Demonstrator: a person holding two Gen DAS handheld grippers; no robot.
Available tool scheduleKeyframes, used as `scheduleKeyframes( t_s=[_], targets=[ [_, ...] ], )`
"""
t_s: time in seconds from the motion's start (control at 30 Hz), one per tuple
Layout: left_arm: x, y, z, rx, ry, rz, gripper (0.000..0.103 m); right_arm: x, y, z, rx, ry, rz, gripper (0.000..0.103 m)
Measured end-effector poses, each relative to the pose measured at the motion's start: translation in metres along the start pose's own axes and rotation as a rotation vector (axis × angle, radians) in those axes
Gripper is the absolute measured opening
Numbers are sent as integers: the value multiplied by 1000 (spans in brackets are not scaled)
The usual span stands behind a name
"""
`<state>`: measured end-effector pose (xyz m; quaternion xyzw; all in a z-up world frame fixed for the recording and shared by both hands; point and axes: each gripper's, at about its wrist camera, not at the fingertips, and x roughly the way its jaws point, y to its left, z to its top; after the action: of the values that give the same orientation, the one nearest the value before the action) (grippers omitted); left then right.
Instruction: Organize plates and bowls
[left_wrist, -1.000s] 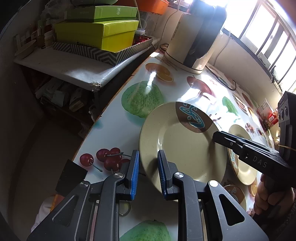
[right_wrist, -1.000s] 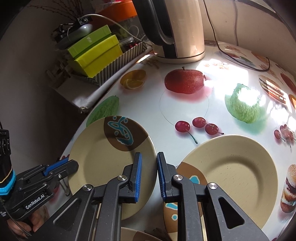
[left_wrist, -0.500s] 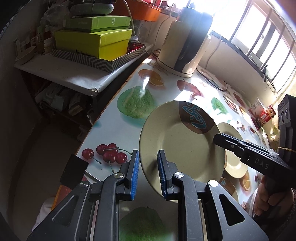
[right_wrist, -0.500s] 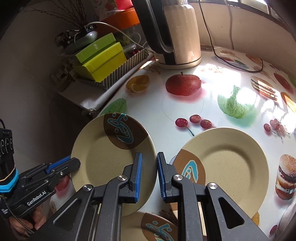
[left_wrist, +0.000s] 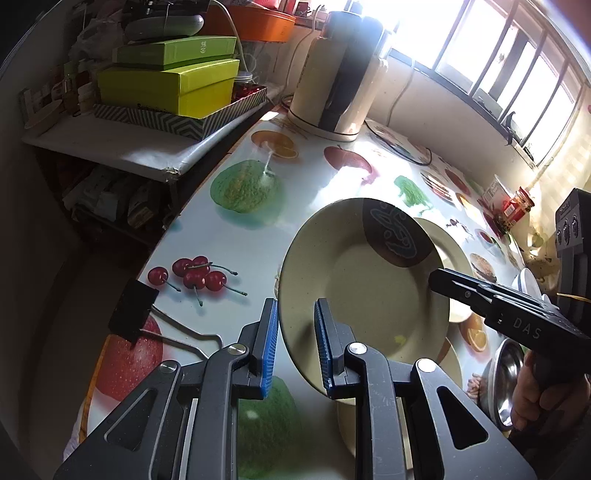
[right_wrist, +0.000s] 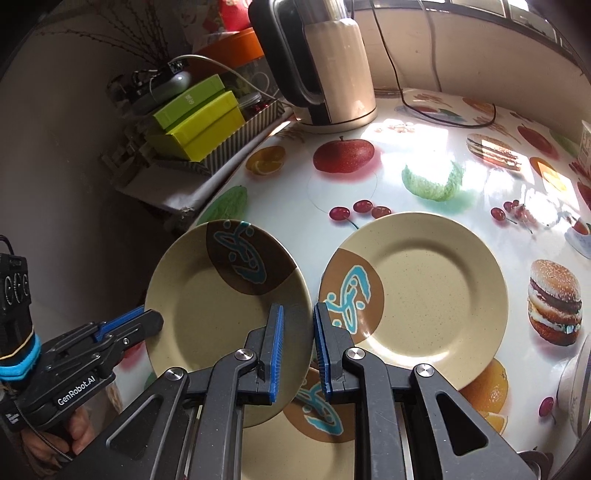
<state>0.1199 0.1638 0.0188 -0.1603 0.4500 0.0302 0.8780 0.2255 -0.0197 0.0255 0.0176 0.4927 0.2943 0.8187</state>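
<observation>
The left gripper (left_wrist: 294, 345) holds its two blue-padded jaws a little apart, with the near rim of a tilted plate (left_wrist: 369, 280) between them. The right gripper (right_wrist: 298, 347) grips the opposite rim of that plate the same way, jaws slightly parted around the edge. Each gripper is held from below by a bare hand (left_wrist: 532, 398), fingers wrapped around the handle.

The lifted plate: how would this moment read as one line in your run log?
plate: lifted, tilted | left gripper: shut on rim | right gripper: shut on opposite rim | second plate: flat on table
</observation>
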Motion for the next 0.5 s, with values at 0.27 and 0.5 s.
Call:
scheduleKeyframes(
  t_s=[0.27,0.5],
  targets=[
    [0,-14,-17,29,29,-16,21,-16,-10,-22,34,3,-21,17],
    [2,-23,-28,49,53,-29,21,-23,-20,-42,76,20,-28,17]
  ],
)
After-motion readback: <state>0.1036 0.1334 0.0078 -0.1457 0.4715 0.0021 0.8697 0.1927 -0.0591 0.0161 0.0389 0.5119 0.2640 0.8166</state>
